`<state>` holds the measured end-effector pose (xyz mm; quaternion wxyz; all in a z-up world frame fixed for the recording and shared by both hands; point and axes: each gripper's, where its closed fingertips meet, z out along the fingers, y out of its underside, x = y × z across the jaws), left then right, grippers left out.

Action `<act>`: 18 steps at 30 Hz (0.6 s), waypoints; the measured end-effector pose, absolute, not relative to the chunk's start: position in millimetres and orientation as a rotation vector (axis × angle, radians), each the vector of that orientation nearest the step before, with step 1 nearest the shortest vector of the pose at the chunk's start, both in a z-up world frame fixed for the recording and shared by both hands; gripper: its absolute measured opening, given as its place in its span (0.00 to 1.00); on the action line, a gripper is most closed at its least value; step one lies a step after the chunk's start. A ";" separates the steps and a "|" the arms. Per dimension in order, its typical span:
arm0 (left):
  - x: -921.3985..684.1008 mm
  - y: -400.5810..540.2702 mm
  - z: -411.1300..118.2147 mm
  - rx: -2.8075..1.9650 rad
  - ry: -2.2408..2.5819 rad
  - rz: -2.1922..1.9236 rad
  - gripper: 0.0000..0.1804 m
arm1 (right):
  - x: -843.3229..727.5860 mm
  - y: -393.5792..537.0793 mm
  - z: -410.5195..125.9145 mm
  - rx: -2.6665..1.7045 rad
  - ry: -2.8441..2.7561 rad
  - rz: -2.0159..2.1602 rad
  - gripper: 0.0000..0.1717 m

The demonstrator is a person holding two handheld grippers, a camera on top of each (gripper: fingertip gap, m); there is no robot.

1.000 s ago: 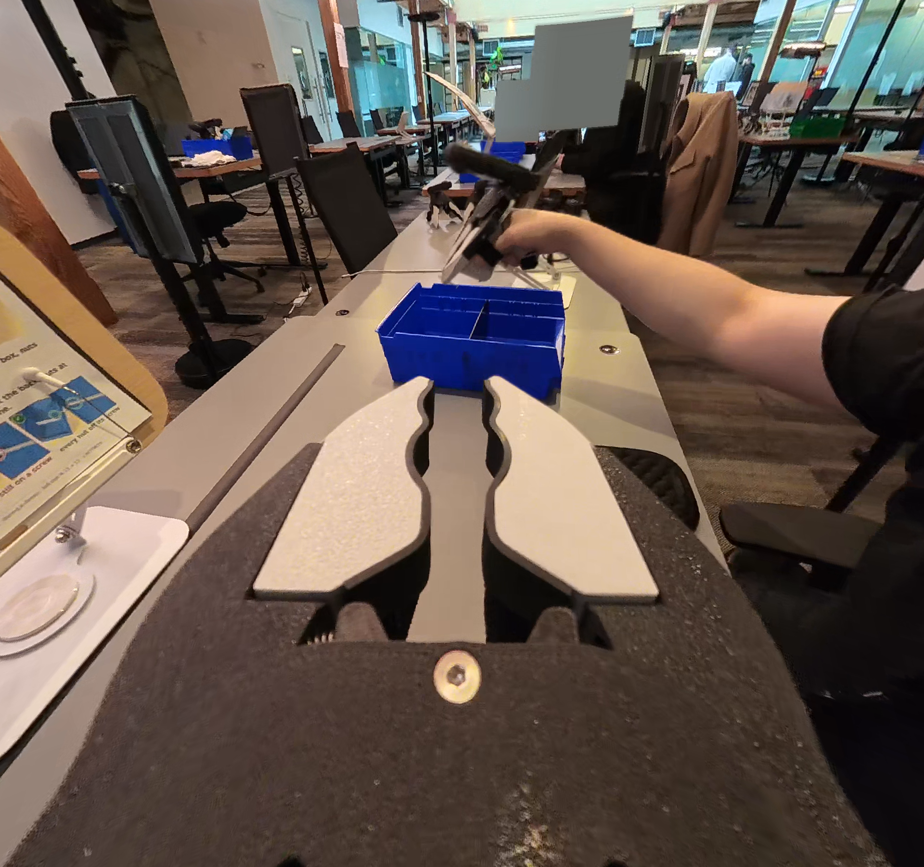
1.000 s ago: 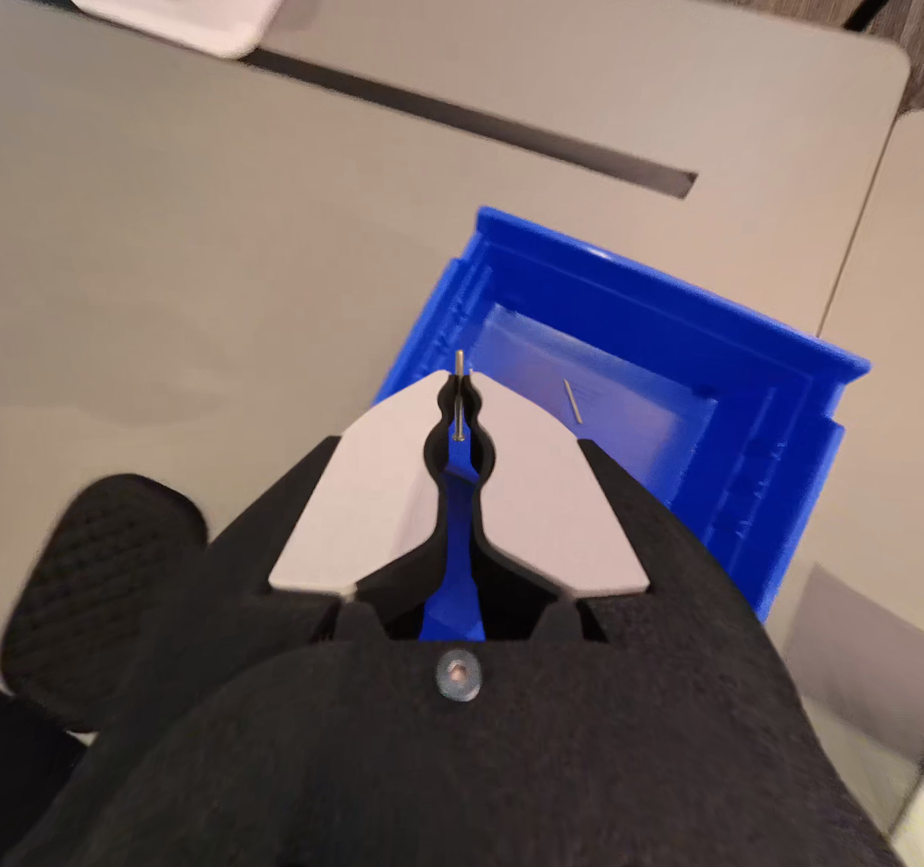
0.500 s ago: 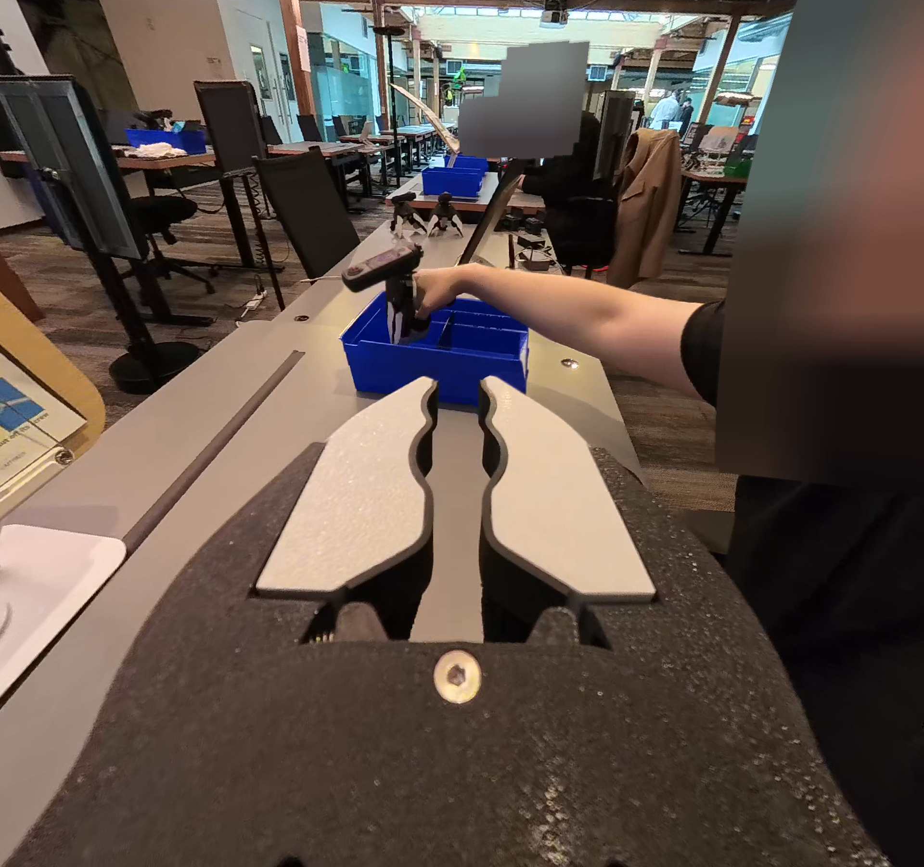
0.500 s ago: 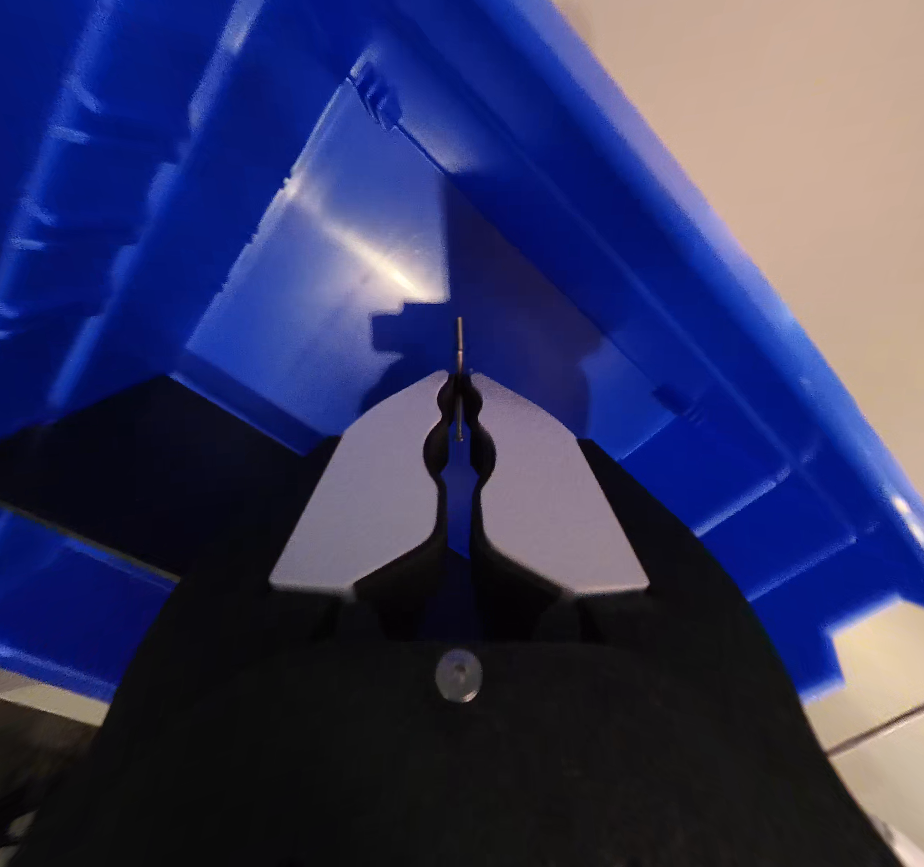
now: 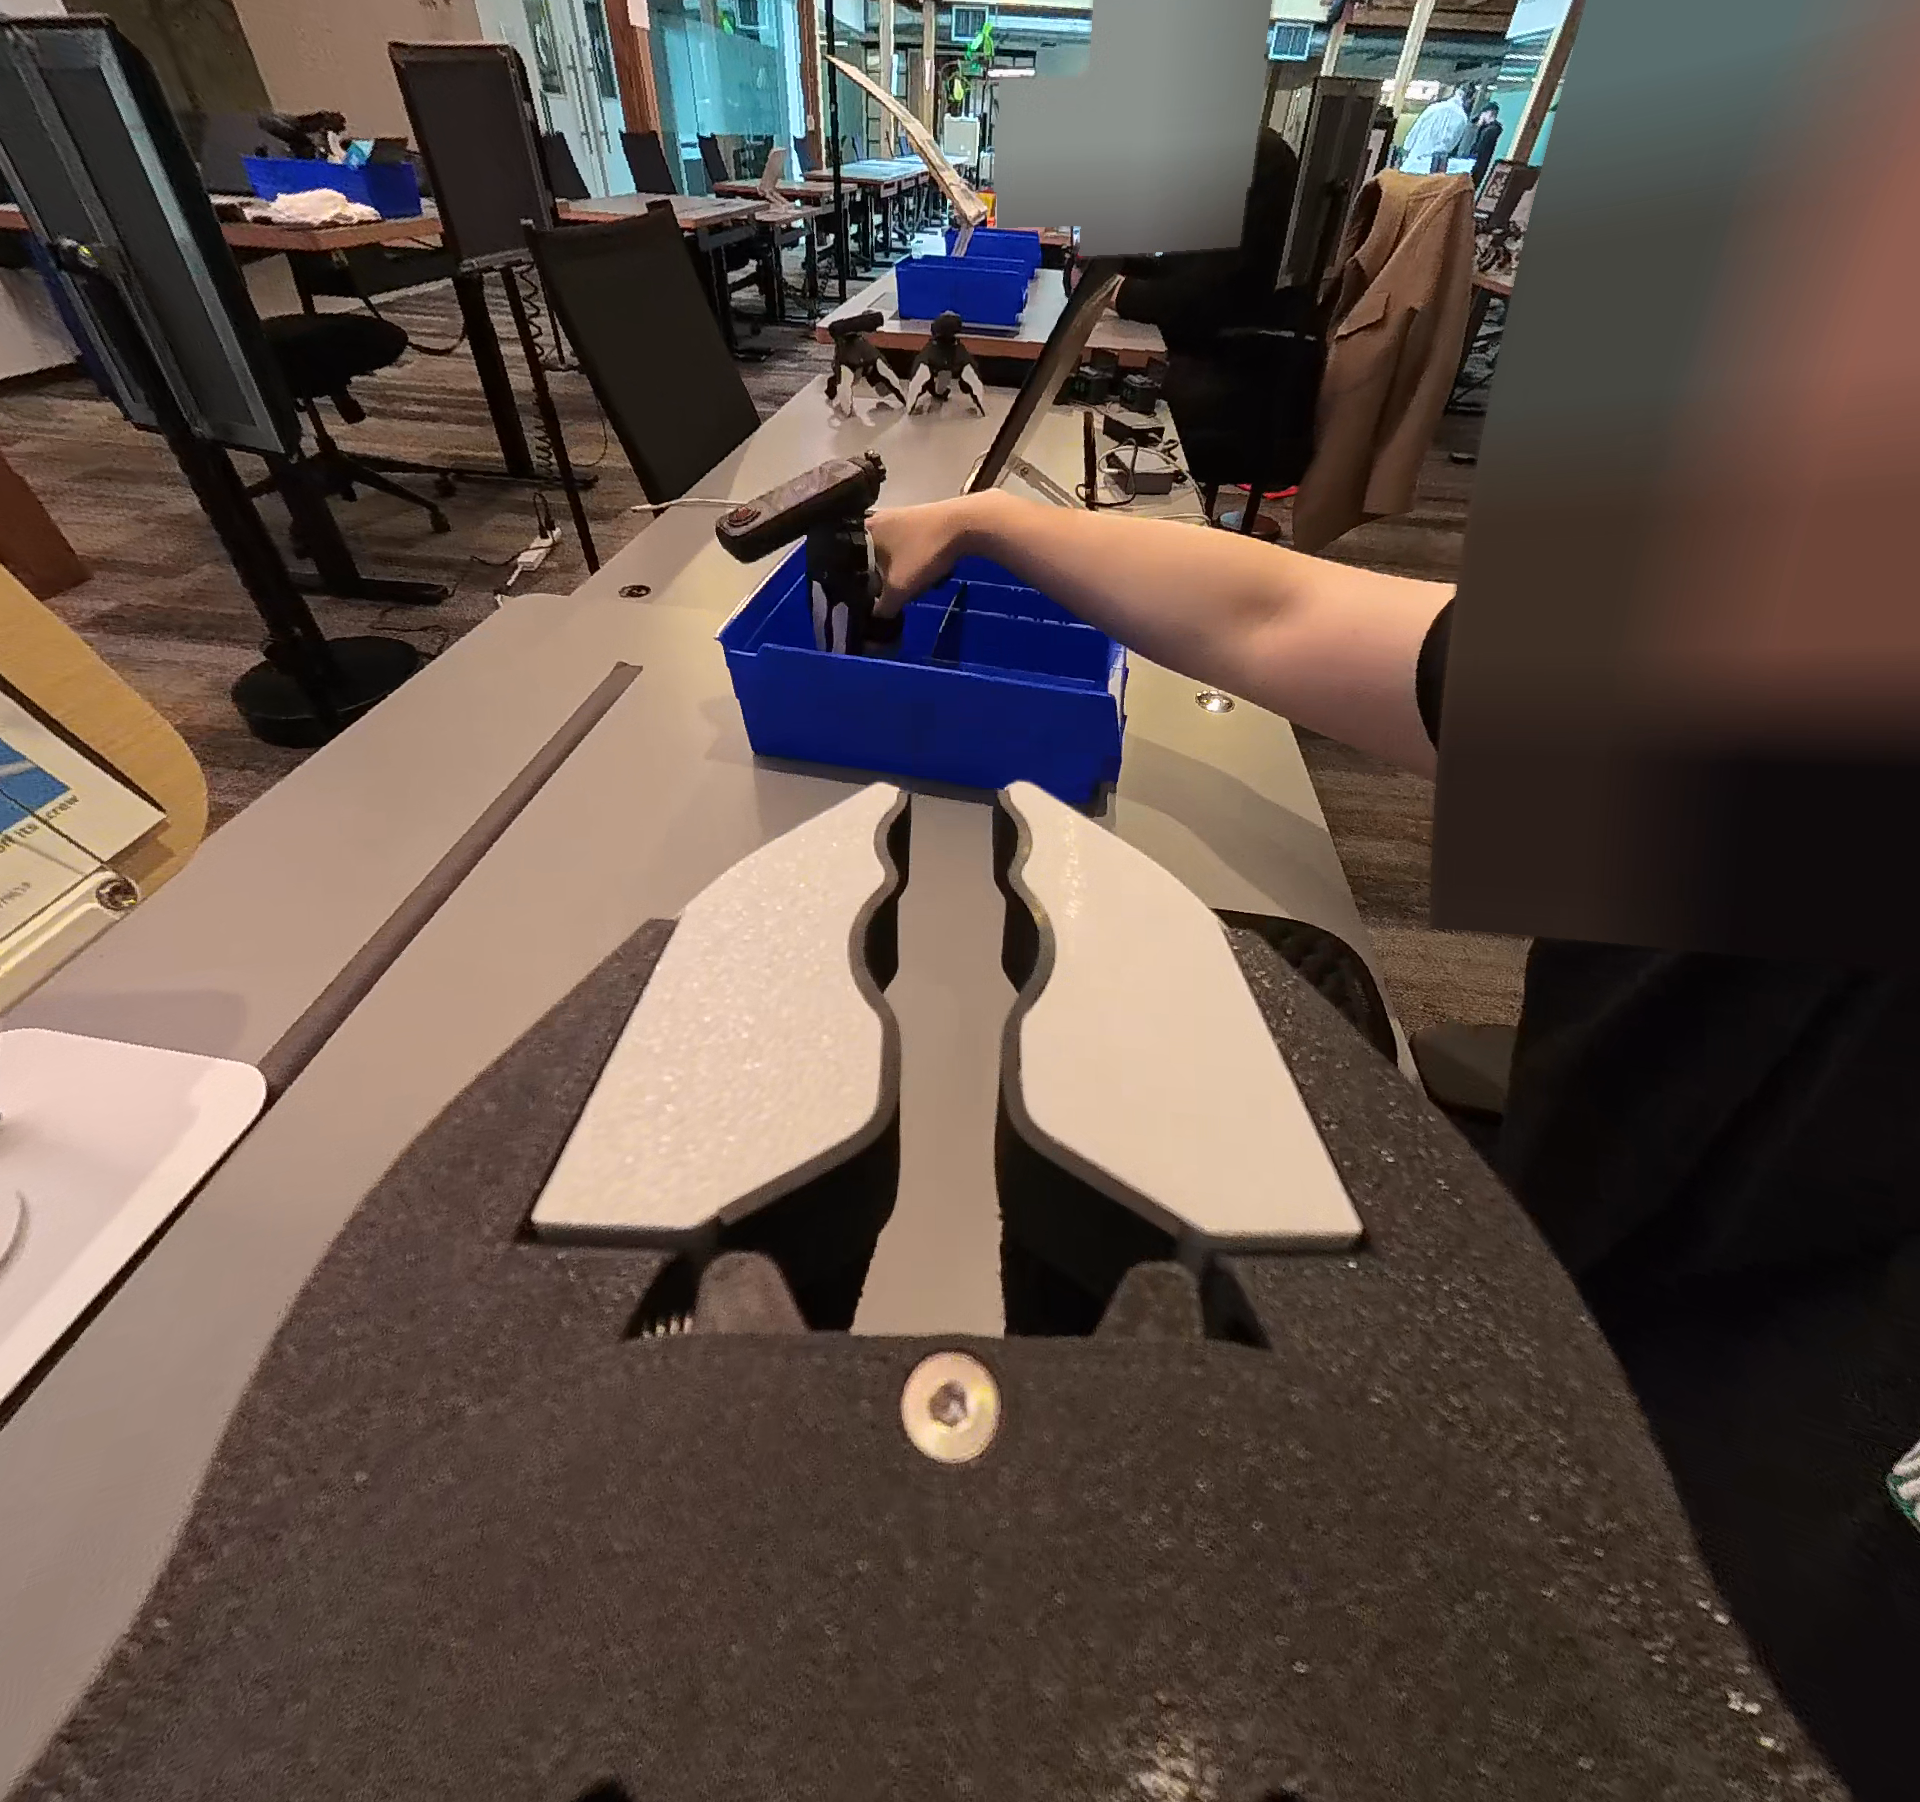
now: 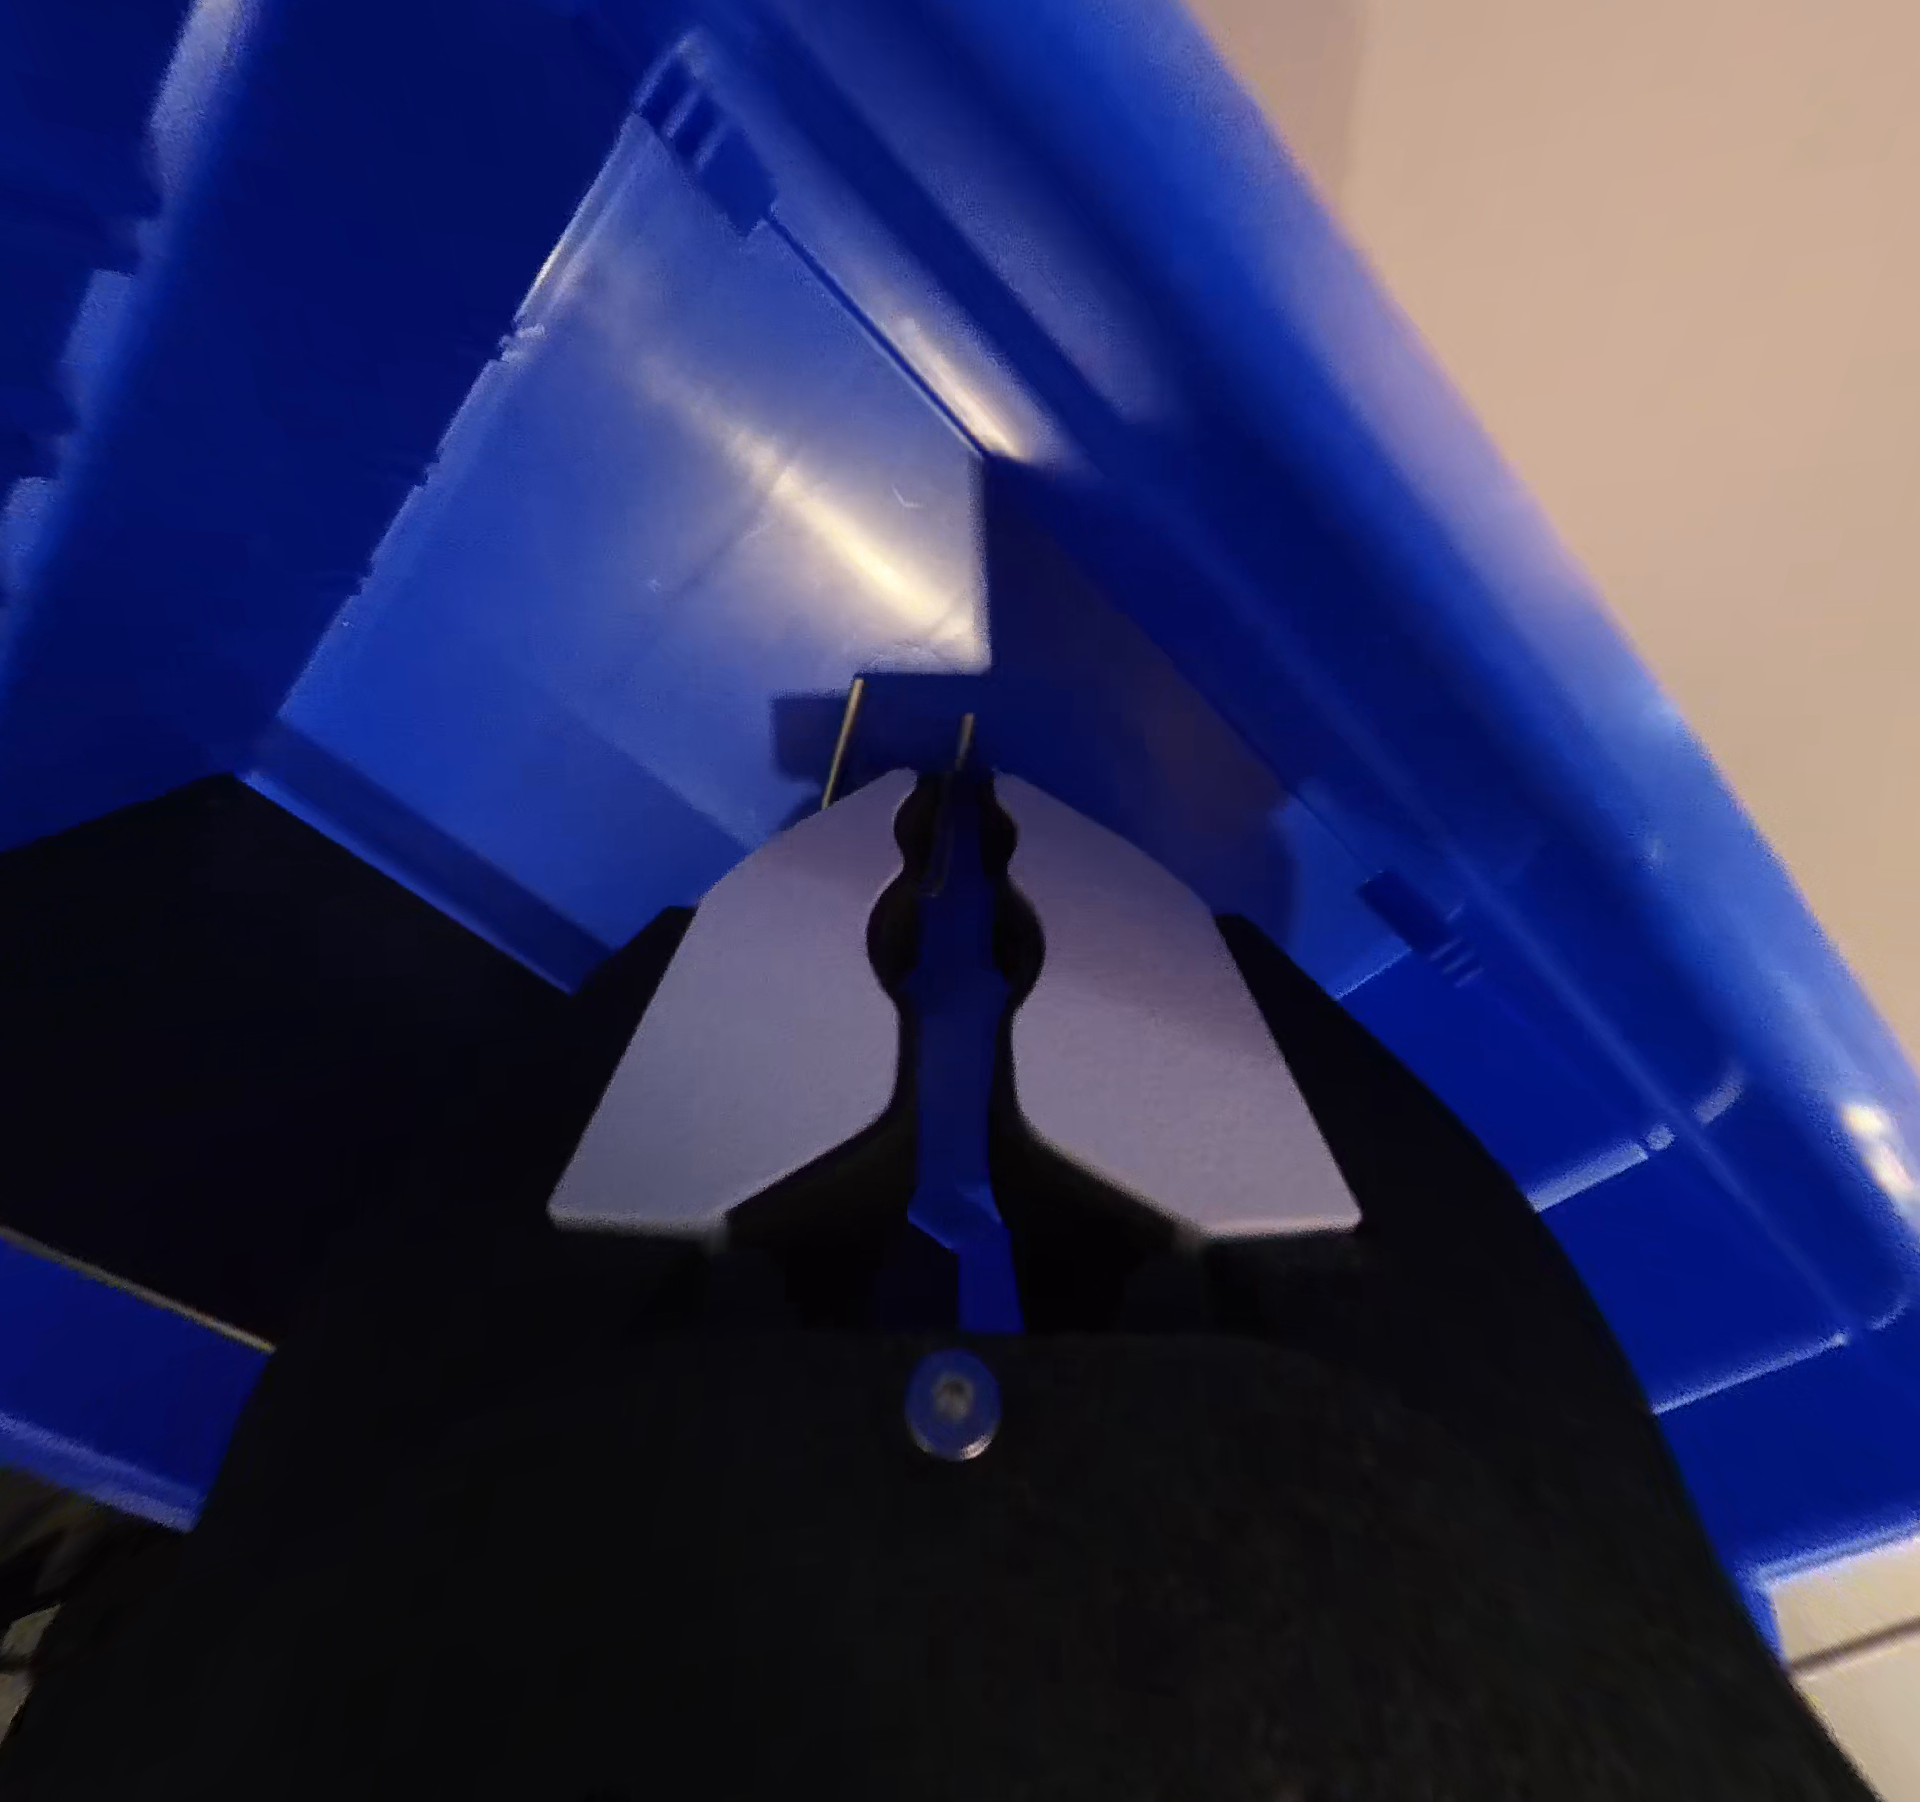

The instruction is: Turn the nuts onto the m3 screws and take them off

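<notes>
1. Blue plastic bin (image 5: pixel 914 724) sits mid-tabletop (image 5: pixel 468 817) in the left wrist view, split into compartments. The left tongs (image 5: pixel 951 796) are spread with nothing between them, over bare tabletop just short of the bin's near wall. A hand (image 5: pixel 914 537) dips the right tongs (image 5: pixel 836 609) into the bin's far-left compartment. A printed card (image 5: pixel 42 817) at the left edge carries writing, not repeated here; a white pad (image 5: pixel 104 1129) lies near it.
2. In the right wrist view, the right tongs (image 6: pixel 954 781) are slightly parted just above the bin's floor. A thin metal pin (image 6: pixel 964 744) stands between the tips with blue showing beside it, so it is not pinched. A second pin (image 6: pixel 840 744) lies just left. No writing shows.
</notes>
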<state>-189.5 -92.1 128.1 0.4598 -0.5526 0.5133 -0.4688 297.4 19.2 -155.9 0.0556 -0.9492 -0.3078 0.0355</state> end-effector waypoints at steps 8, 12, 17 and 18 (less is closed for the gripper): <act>-195.5 -97.2 137.2 -1.322 1.250 -1.141 0.08 | 289.2 26.3 -74.5 -2.573 -0.929 -0.165 0.06; -199.4 -100.4 143.1 -1.302 1.237 -1.137 0.08 | 248.3 19.9 8.4 -2.290 -0.918 -0.275 0.05; -202.6 -102.3 149.8 -1.274 1.218 -1.097 0.08 | 135.6 -6.2 110.1 -1.815 -0.883 -0.092 0.06; -203.5 -99.2 149.8 -1.274 1.207 -1.067 0.08 | 108.1 -15.8 130.9 -1.700 -0.866 -0.016 0.06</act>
